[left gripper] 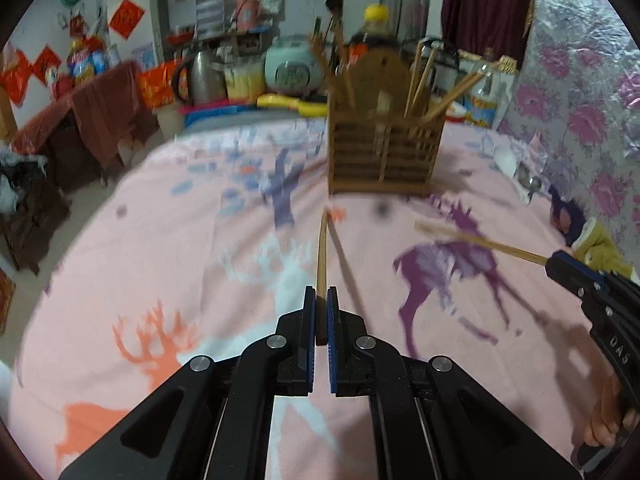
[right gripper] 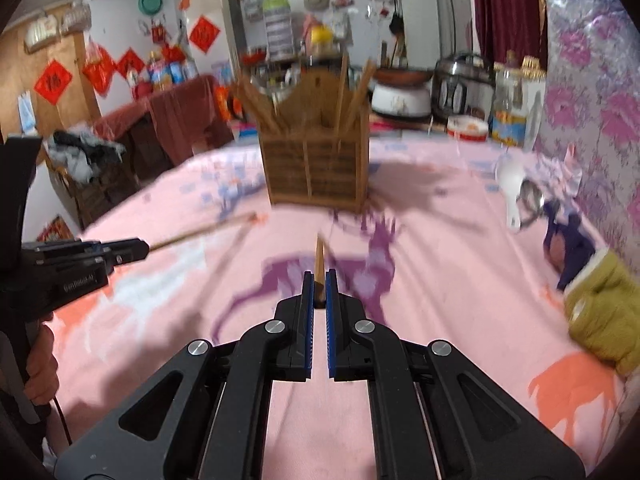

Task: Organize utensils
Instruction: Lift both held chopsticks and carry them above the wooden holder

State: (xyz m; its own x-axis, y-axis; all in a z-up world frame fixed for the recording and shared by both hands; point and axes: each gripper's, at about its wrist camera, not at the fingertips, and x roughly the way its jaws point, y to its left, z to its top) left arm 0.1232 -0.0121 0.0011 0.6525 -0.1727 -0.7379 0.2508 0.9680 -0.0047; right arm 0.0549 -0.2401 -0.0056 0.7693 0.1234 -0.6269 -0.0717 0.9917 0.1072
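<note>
- Left gripper [left gripper: 319, 296]: black body, blue pads, clenched on a wooden chopstick [left gripper: 321, 256] that runs straight ahead from between the pads toward the holder, raised off the cloth with its shadow beside it
- Right gripper [right gripper: 319, 280]: same make, clenched on a second chopstick [right gripper: 319, 258], seen end-on as a short stub past the pads; in the left wrist view this gripper [left gripper: 554, 264] enters from the right edge with its stick [left gripper: 480, 242] slanting left and far
- Left gripper in the right wrist view [right gripper: 140, 249]: enters from the left edge, its stick [right gripper: 204, 230] angled right and far; part of a hand [right gripper: 40, 368] grips the handle below
- Wooden utensil holder [left gripper: 384, 152]: slatted, divided into compartments, upright on the far middle of the table, well ahead of both grippers; several chopsticks [left gripper: 420, 72] lean out of it at various angles
- Tablecloth [left gripper: 200, 240]: pink with printed deer in purple, white and orange
- White spoon [right gripper: 512, 184] and metal spoon [right gripper: 534, 198]: far right on the cloth, close together; whether they touch cannot be told
- Olive-yellow fabric item [right gripper: 604, 316]: right edge, nearer than the spoons, with a dark blue item [right gripper: 568, 244] just beyond it
- Background: rice cooker [left gripper: 290, 66], yellow-capped bottle [left gripper: 376, 24] and kettle [left gripper: 204, 76] behind the table; floral wall covering [left gripper: 580, 100] on the right
</note>
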